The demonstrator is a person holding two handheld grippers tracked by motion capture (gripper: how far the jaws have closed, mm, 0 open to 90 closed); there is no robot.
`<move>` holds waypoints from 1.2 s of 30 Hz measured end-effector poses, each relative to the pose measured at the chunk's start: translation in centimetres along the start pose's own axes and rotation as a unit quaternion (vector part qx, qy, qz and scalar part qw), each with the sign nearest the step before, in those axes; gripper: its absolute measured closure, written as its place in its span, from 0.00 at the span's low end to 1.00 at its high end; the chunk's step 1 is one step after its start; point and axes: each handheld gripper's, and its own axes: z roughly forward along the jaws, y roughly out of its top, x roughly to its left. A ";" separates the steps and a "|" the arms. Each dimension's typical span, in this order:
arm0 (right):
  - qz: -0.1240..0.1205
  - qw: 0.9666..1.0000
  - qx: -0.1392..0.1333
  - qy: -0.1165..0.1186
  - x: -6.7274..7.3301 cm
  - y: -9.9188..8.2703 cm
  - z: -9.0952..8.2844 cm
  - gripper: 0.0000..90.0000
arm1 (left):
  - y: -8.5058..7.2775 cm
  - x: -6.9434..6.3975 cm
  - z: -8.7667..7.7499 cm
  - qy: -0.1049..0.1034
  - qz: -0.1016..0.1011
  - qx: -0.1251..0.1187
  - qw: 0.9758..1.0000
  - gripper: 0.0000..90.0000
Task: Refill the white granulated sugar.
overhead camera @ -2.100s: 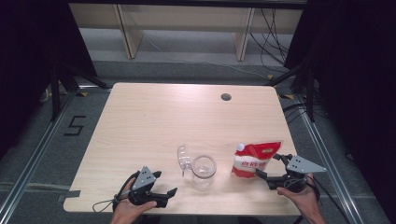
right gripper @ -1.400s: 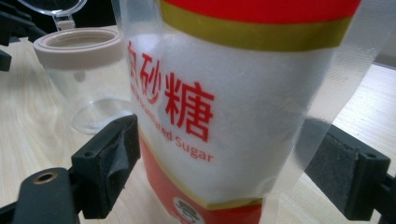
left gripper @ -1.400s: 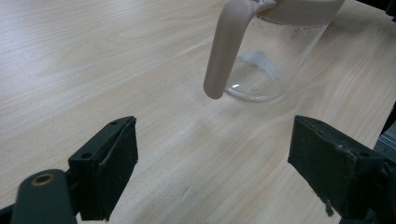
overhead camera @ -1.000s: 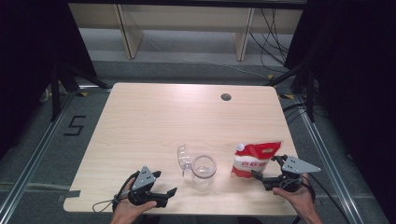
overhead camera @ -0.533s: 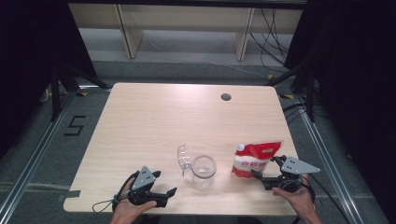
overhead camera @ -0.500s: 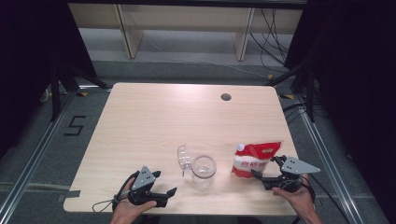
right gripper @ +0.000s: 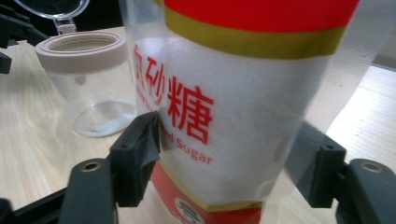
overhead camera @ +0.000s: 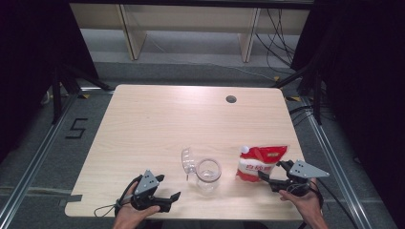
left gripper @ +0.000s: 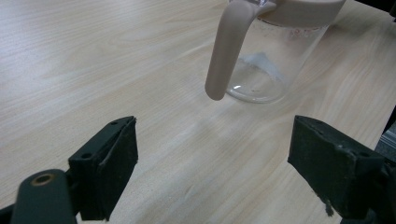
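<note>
The sugar bag (right gripper: pixel 233 112) stands upright on the surface, right between the right hand-held gripper's (right gripper: pixel 224 163) jaws, which have just been closing around it. The left hand-held gripper (left gripper: pixel 212 172) is spread, farther off.

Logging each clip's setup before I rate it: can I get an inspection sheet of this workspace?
Surface: light wooden table, round cable hole near the far edge.
Job's things: red-and-white plastic sugar bag; clear glass jar with beige rim and handle, its hinged clear lid open.
Clutter: nothing seen.
Grippers: right gripper has its jaws on either side of the sugar bag and has just been closing, the left pad touching it, the right behind the film; left gripper open, aimed at the jar's handle.
Cables: one trails from the left gripper; more on the floor behind.
Surroundings: wooden shelving, black curtains.
</note>
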 end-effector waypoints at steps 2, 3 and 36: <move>0.004 1.000 0.000 -0.001 0.2 0.1 -0.1 0.41 | 0.0 -0.1 0.1 0.002 -0.006 -0.003 1.000 0.17; 0.014 1.000 0.005 -0.003 0.5 0.0 -0.1 0.41 | -0.1 -0.2 0.1 -0.001 -0.011 -0.003 1.000 0.17; 0.056 0.995 0.015 -0.085 4.4 0.5 -0.7 0.53 | -0.2 -0.1 -0.2 0.008 -0.010 -0.004 1.000 0.17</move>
